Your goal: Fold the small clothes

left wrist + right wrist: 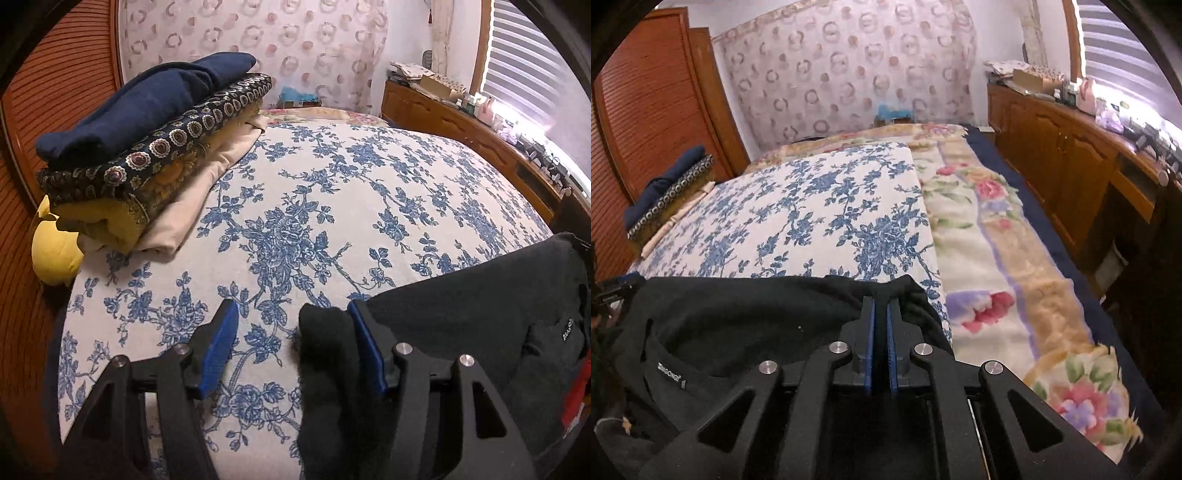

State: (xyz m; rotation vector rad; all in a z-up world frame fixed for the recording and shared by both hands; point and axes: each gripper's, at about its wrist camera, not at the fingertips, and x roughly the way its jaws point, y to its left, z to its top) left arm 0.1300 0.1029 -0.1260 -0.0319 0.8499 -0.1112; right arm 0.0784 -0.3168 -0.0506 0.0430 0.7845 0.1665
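Spreading the black garment (746, 321) flat: right gripper (881, 306) clamped on its edge, left gripper (291, 317) agape around a fold; pull both corners taut before folding

There are two grippers: the left gripper (290, 314) and the right gripper (880, 306). I count one black top (738, 321) at the near edge, one blue flower cloth (332, 206) spread flat, and one fuzzy blanket (997, 258) with pink roses beside it. In the far corner sits one pile (147, 147) of four folded things, a dark blue one, a dark one with round flowers, a yellow one and a cream one, with one yellow soft thing (51, 254) next to it.
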